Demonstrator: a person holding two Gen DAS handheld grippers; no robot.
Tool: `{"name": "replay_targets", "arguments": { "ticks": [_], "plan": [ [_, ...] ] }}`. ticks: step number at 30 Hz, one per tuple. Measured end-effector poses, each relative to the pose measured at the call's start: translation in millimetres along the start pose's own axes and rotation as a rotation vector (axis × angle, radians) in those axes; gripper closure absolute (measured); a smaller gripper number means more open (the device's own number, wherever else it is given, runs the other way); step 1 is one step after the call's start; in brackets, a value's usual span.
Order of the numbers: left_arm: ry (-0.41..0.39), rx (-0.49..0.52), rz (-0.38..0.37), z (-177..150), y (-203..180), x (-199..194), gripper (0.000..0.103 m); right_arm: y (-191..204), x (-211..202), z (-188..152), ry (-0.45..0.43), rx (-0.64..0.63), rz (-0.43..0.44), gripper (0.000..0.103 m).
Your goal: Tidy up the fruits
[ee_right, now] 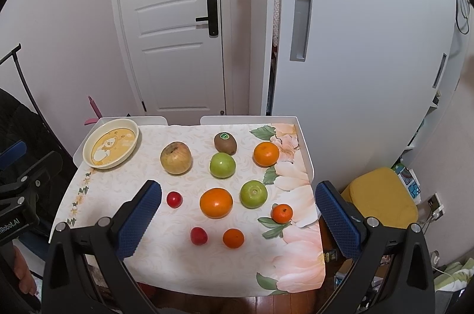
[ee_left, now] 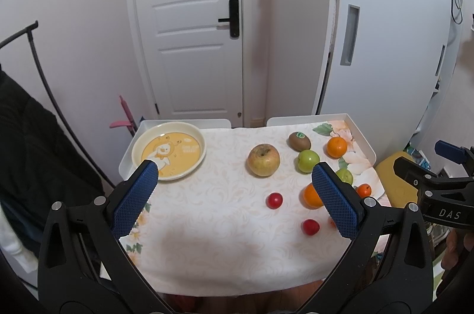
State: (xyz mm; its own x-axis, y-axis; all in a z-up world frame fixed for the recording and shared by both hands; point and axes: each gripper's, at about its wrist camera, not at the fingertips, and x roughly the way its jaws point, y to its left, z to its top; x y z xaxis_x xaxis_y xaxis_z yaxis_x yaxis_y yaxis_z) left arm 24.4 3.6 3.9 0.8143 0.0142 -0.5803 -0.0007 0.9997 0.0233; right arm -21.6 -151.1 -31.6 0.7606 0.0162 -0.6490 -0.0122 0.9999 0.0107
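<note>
Hovering above the near edge of a small table draped in a white floral-patterned cloth (ee_right: 189, 263), the left gripper (ee_left: 234, 174) with its blue textured pads is held released, jaws spread wide and nothing between them; the right gripper (ee_right: 238, 195) is likewise held spread apart and empty, above the fruit. A round cream-rimmed yellow plate printed with a cartoon duck (ee_right: 111, 147) is set at the far left corner of the cloth, with no fruit in it. A large yellowish-brown apple (ee_right: 176, 158) is seen right of the plate, apart from it. Further right, a brown kiwi with a green sticker (ee_right: 225, 142) is placed just behind a green apple (ee_right: 222, 165), with a large orange mandarin (ee_right: 266, 154) beside them toward the right edge. In the middle row a small red cherry tomato (ee_right: 174, 199), a big orange (ee_right: 216, 202), a second green apple (ee_right: 254, 194) and a small mandarin (ee_right: 282, 213) are spread from left to right. Nearest the front, a second red tomato (ee_right: 198, 235) and a small orange mandarin (ee_right: 233, 238) lie side by side, slightly apart. A white panelled door with a black handle (ee_right: 177, 26) is visible behind the table.
</note>
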Motion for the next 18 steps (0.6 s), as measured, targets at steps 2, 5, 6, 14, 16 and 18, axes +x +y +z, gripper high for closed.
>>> {"name": "replay_targets", "arguments": {
  "ticks": [2,5,6,14,16,18],
  "plan": [
    [0.0,0.001,-0.001,0.5,-0.3,0.4,0.0,0.0,-0.2,-0.2,-0.001,0.001,0.0,0.0],
    [-0.001,0.0,-0.001,-0.2,0.3,0.0,0.0,0.0,-0.2,0.1,0.0,0.001,-0.001,0.0],
    [-0.002,0.0,-0.001,0.0,0.1,-0.7,0.0,-0.3,-0.2,-0.1,-0.001,0.002,0.0,0.0],
    [-0.009,0.003,-0.005,-1.3,-1.2,-7.0,0.0,-1.4,-1.3,-0.5,-0.003,0.005,-0.001,0.0],
    [-0.009,0.004,-0.006,-1.8,-1.9,-7.4,0.0,-1.5,-1.4,-0.5,-0.002,0.004,0.0,0.0],
    [-0.01,0.003,-0.005,-1.8,-2.2,-7.4,0.0,-1.2,-1.5,-0.5,-0.002,0.004,0.0,0.0]
  ]
}}
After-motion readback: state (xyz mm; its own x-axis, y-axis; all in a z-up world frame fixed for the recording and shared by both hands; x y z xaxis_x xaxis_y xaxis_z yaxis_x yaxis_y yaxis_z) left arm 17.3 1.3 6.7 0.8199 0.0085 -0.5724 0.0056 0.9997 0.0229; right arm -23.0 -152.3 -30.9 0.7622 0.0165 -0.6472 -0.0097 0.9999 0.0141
